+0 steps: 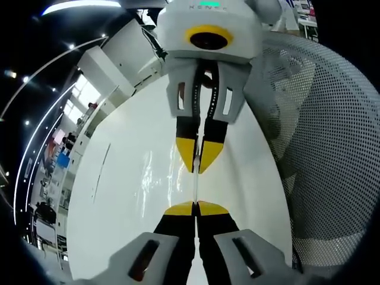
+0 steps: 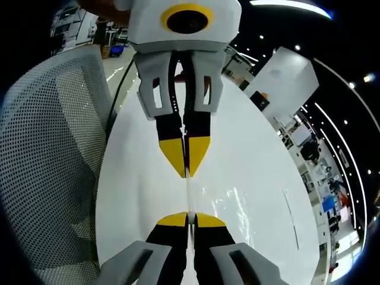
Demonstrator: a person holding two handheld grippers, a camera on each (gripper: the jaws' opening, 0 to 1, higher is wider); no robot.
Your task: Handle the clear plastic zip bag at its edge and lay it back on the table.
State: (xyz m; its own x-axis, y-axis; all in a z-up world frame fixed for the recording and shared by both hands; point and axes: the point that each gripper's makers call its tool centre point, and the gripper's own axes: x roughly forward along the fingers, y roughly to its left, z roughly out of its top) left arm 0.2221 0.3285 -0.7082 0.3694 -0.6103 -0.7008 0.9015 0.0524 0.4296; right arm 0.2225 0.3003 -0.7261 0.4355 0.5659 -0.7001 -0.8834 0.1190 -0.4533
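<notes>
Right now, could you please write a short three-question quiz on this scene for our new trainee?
1. True or false: both grippers are shut on the bag's edge.
2. What lies beneath the bag: A) white table, B) wooden floor, C) metal tray?
3. Name the furniture beside the table.

Key:
1. True: left gripper and right gripper pinch the clear zip bag between them.
2. A, the white table.
3. A mesh chair.

The zip bag [image 1: 155, 178] is thin clear plastic, glossy and streaked with glare. It lies over a smooth white table [image 1: 119, 196] — faintly shiny. The chair back [image 1: 323, 148] is matt grey mesh — finely perforated.
</notes>
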